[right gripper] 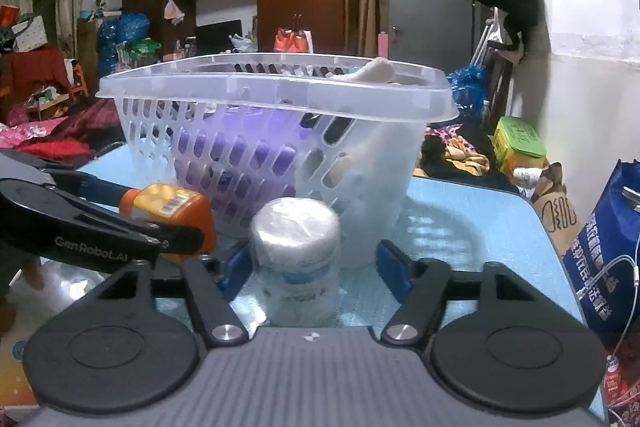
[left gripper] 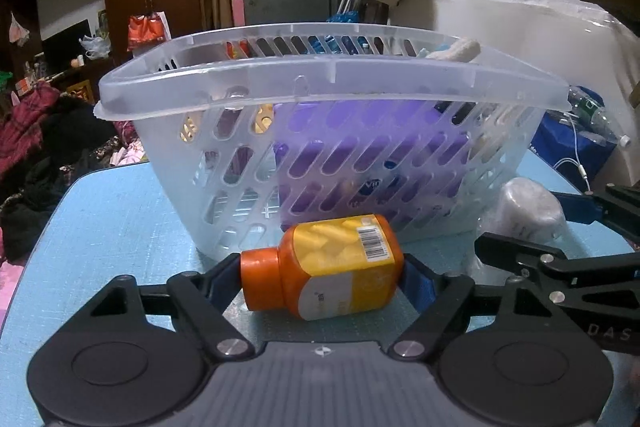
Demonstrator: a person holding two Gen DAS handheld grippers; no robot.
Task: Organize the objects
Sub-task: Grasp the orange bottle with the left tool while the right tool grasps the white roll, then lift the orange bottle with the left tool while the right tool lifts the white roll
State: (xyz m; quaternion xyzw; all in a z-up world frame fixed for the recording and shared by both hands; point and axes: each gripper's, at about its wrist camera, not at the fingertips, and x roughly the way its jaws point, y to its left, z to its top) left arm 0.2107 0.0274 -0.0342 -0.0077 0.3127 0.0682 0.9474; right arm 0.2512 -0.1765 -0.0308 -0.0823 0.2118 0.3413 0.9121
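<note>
Basket [left gripper: 224, 163]: clear slotted plastic, upright on the blue table [left gripper: 112, 211]; purple item [left gripper: 360, 147] inside, pale object [left gripper: 460, 51] resting at its far rim
White jar [right gripper: 296, 255]: upright, just in front of the basket's right corner
Orange bottle [left gripper: 332, 263]: lying on its side just in front of the basket, cap pointing left
Left gripper [left gripper: 320, 279]: jaws closed against bottle's cap and base, gripping it
Right gripper [right gripper: 312, 267]: jaws wide apart either side of the white jar, left pad close, right pad clear of it
</note>
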